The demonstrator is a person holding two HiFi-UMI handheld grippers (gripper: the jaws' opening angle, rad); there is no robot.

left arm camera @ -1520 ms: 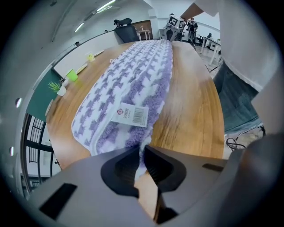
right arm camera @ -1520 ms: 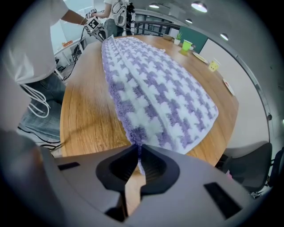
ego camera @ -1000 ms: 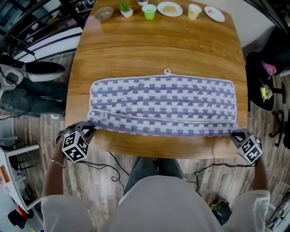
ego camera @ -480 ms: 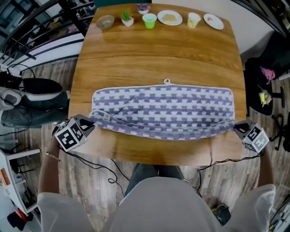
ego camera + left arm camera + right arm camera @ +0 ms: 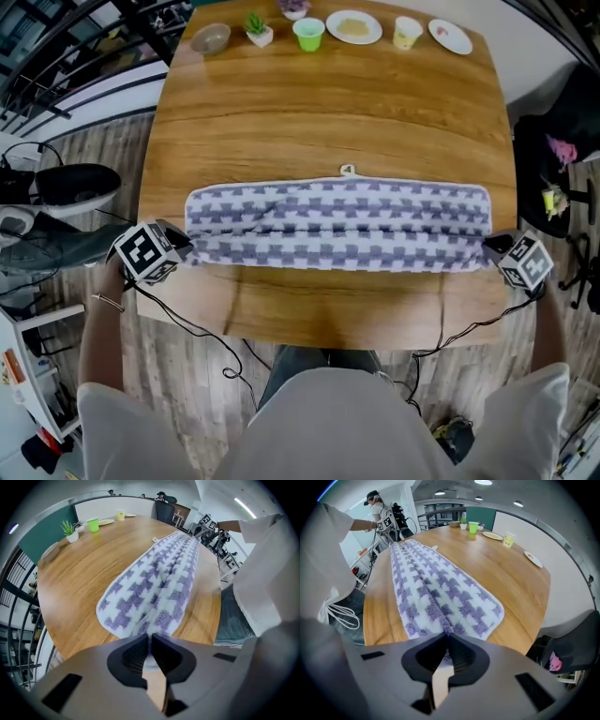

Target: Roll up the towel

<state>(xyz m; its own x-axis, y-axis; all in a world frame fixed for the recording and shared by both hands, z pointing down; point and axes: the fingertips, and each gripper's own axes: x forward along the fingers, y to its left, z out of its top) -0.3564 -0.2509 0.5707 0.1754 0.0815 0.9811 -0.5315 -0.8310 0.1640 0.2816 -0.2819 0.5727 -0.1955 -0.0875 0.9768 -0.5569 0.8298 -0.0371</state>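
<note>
At the left edge of the wooden table (image 5: 328, 122), we hold our left gripper (image 5: 185, 249) pointing steeply down, with its marker cube turned toward us. Its jaws are pressed together on the left end of the towel (image 5: 337, 225). In the left gripper view a fold of the plush cloth is nipped right where the dark pads meet.

From that pinch the purple-and-white checked towel runs across the table as a long, narrow band. It lies nearer our side than the far side, and a lengthwise crease runs along its middle where the layers meet. A small loop (image 5: 348, 171) pokes out at the middle of its far edge.

At the right end, our right gripper (image 5: 487, 249) also points steeply down. Its jaws are closed tight on the towel's end, and the right gripper view shows the cloth gathered into the seam between the pads. Thin black cables (image 5: 202, 333) hang from both grippers below the table's near edge.

Well apart from the towel, a row stands along the far edge. From left to right it holds a bowl (image 5: 211, 37), a potted plant (image 5: 258, 28), a green cup (image 5: 307, 33), a plate (image 5: 353, 26), a pale cup (image 5: 406, 31) and a small plate (image 5: 451, 36).
</note>
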